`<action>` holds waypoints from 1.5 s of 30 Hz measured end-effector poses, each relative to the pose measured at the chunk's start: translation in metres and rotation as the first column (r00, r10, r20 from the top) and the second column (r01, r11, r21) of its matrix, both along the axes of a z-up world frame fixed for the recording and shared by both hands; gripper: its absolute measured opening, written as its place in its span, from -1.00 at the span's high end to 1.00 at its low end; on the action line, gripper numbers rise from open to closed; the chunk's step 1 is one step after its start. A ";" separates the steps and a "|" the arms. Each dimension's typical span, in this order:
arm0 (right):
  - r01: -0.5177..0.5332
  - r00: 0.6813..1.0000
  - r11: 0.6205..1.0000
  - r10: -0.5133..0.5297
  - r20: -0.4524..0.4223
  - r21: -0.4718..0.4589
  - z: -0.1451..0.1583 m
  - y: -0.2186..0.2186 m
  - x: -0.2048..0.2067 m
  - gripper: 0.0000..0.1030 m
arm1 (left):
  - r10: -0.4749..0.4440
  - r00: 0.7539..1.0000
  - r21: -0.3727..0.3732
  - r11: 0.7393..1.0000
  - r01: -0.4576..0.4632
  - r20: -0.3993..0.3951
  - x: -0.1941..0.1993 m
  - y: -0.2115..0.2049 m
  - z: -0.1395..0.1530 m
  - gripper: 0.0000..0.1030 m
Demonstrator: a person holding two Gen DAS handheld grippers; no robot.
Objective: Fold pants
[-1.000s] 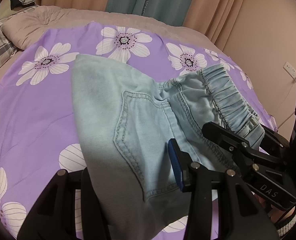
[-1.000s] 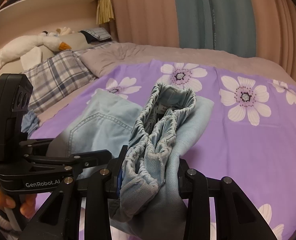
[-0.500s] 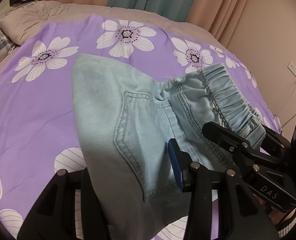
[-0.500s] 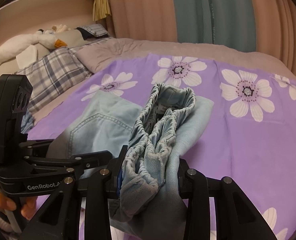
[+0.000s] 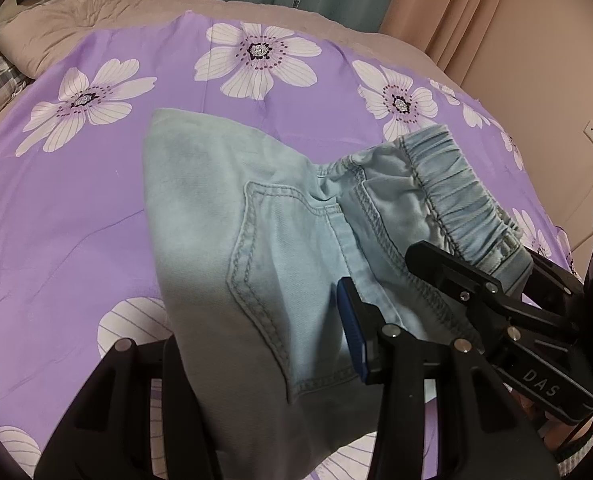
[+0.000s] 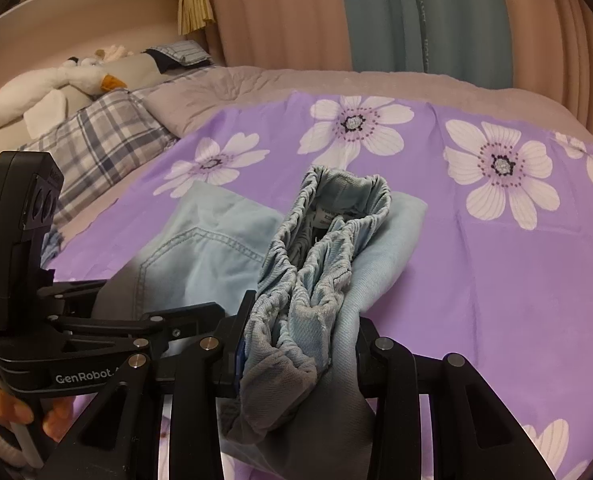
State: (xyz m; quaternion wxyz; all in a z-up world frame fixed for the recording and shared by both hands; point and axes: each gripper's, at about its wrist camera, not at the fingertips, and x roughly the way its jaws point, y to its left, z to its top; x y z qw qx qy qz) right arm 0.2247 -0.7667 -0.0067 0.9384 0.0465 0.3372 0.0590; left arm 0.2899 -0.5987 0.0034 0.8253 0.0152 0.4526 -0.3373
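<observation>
Both grips are unchanged: the left hand-held gripper (image 5: 256, 344) stays clenched on the pocket side of the pants (image 5: 232, 208), the right hand-held gripper (image 6: 300, 344) on the bunched elastic waistband (image 6: 320, 248). The purple floral bedspread (image 6: 476, 280) has drawn nearer, so I judge the folded bundle is being lowered onto the bed. The pant legs and each pad's contact are hidden under denim.

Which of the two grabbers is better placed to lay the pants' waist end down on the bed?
Probably the right gripper: it clamps the bunched elastic waistband itself. The left gripper holds the pants by the pocket.
</observation>
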 end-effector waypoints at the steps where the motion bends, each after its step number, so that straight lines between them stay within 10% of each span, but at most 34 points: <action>1: 0.000 1.000 1.000 0.000 -0.002 0.001 -0.001 0.000 0.000 0.25 | 0.000 1.000 0.001 1.000 0.000 -0.002 0.001 -0.001 -0.001 0.15; 45: 0.062 0.996 0.994 -0.056 -0.065 0.094 -0.021 -0.013 0.003 0.24 | 0.032 0.998 0.054 0.998 -0.029 -0.048 0.017 -0.002 -0.016 0.09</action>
